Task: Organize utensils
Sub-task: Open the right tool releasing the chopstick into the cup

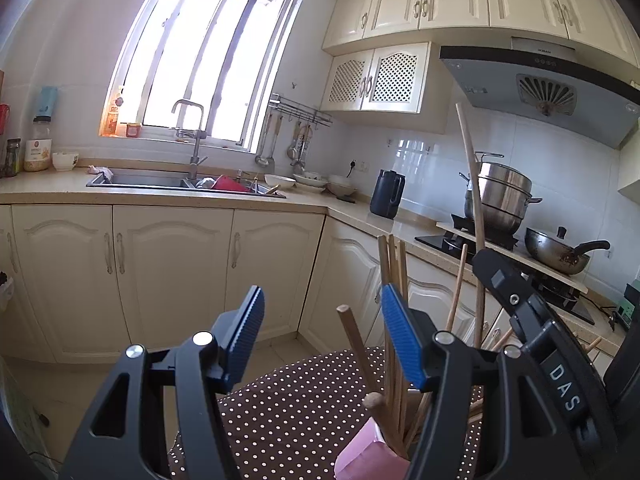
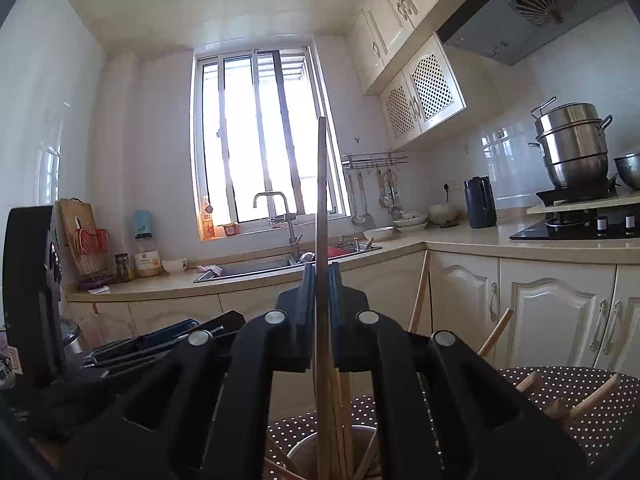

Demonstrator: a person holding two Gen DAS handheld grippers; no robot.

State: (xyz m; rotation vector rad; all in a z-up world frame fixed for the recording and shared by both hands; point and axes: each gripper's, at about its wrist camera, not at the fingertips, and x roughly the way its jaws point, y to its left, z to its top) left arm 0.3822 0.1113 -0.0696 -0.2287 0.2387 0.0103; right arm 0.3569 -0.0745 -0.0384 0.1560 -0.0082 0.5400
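Dots cover the brown cloth on our small round table (image 1: 304, 408), white dots all over. We stand in a kitchen with cream cupboards (image 1: 168, 264) under a long tan counter (image 1: 52, 190). A big bright window (image 1: 208, 52) sits over the sink (image 1: 160, 181), and a tap (image 1: 194, 140) bends up in front of it. Bowls (image 1: 280, 180) rest on the counter next to the sink. A dark jug (image 1: 386, 194) stands further along. On the stove (image 1: 472, 240) we see a tall shiny steamer pot (image 1: 502, 196) and a wok (image 1: 558, 250) with a black handle. A gray hood (image 1: 540, 92) hangs over them.

Our left gripper (image 1: 322, 340) has its blue pads apart, with nothing between them. It sits over the dotted table. Just beside it, a bunch of wooden chopsticks (image 1: 394, 320) stands up in a holder (image 2: 304, 452). A pink thing (image 1: 368, 452) is at the bottom of the bunch in the left view; we cannot tell what it is.

Our right gripper (image 2: 322, 280) is squeezed tight on one chopstick (image 2: 321, 200). That stick points almost straight up, high over the others. Its low end goes down by the bunch, but the black gripper hides where it ends. A few more chopsticks (image 2: 592, 396) lie on the table off to the right.
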